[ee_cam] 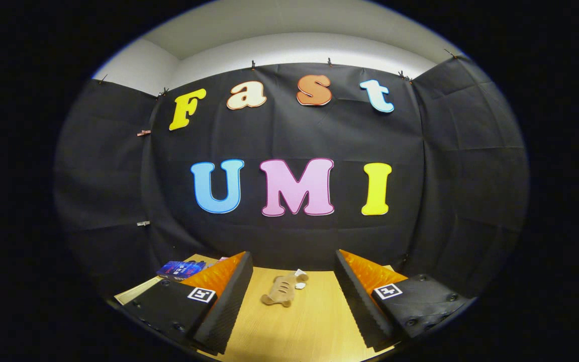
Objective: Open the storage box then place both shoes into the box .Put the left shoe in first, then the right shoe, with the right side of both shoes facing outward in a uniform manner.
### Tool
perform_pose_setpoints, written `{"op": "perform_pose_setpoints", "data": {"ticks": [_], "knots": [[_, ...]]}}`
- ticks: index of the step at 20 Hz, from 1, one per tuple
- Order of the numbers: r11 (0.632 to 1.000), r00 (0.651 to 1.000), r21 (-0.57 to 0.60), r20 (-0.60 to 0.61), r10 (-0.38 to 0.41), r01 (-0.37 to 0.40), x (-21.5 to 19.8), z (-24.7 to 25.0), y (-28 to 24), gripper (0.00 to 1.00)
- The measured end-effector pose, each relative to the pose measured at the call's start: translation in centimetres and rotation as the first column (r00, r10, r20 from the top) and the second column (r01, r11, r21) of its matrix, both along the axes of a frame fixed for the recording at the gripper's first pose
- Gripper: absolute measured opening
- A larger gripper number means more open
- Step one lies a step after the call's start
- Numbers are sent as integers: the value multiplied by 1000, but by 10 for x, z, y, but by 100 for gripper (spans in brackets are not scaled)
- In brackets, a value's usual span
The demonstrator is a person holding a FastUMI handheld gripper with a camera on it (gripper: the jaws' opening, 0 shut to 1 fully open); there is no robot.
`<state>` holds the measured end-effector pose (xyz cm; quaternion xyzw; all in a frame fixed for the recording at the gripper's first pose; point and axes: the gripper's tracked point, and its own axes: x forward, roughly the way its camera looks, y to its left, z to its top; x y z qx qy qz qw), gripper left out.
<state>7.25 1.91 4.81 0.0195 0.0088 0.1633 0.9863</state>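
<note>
Jaws [289,301] spread wide, holding nothing; tan shoe [280,291] lies low-centre on the desk [294,332] ahead between them — looks light and soft, best pinched at the heel rim.

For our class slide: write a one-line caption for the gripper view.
Open tongs hover over a wooden table, a tan shoe lying ahead between them.

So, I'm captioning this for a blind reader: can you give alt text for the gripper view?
The gripper, jaws open and holding nothing, hangs over a wooden table. A tan shoe lies on the table between and just ahead of the fingers, with a small white item beside it. A blue packet lies off to the left, and black cloth walls the booth behind.
</note>
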Motion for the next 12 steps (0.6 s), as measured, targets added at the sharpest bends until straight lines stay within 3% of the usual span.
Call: {"op": "perform_pose_setpoints", "data": {"ticks": [4,7,12], "knots": [[997,998,-38,10,-69,70,6,-10,-8,98],[992,992,-3,-10,-127,127,10,-9,-4,98],[990,990,31,-36,-138,139,11,-13,17,98]]}}
